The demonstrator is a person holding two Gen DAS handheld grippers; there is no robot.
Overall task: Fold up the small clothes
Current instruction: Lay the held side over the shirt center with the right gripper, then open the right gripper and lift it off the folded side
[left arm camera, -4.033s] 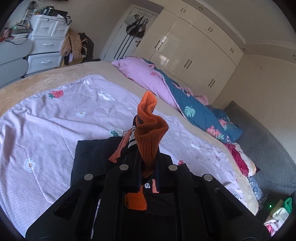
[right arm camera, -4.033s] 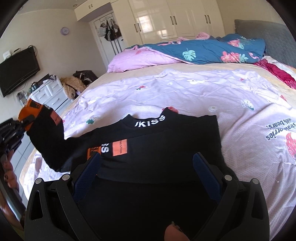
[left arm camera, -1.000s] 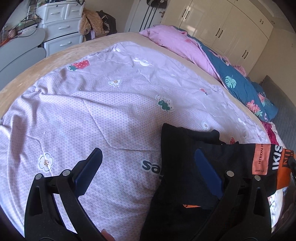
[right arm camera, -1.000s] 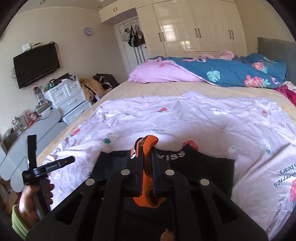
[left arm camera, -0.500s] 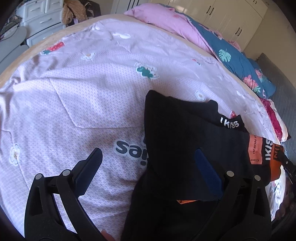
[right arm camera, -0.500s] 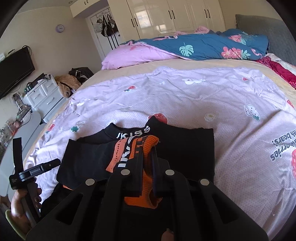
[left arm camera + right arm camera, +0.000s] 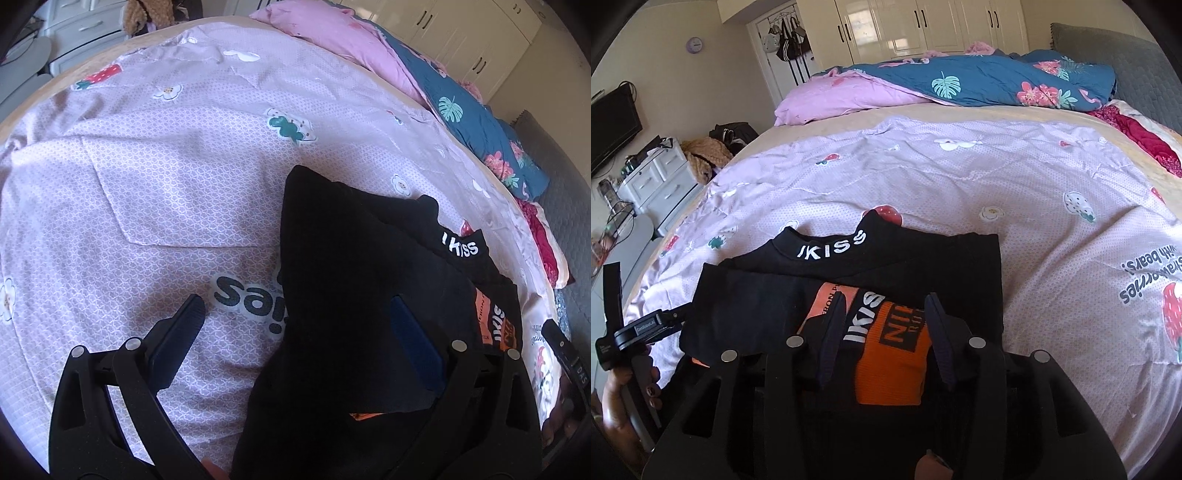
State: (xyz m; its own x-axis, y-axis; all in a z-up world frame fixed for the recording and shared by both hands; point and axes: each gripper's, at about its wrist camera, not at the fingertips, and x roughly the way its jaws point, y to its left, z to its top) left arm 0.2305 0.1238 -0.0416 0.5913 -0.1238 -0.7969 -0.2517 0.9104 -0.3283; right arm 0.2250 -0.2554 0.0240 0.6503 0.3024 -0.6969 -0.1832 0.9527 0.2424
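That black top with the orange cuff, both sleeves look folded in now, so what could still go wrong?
Two possible risks. The right gripper is open with the orange cuff lying between its fingers; pulling away carelessly might snag the cuff and drag the sleeve back out. The left gripper, also open, straddles the black top's edge, so it could ruck the fabric there. Also, the lilac bedsheet is wrinkled and soft, so the next fold may come out uneven.

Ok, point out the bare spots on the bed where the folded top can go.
Bare lilac sheet runs between the black top and the pink pillow. More lies right of the top, by the strawberry print. In the left wrist view, sheet is free left of the top. Crowded: the quilt at the far edge, and around the right tongs.
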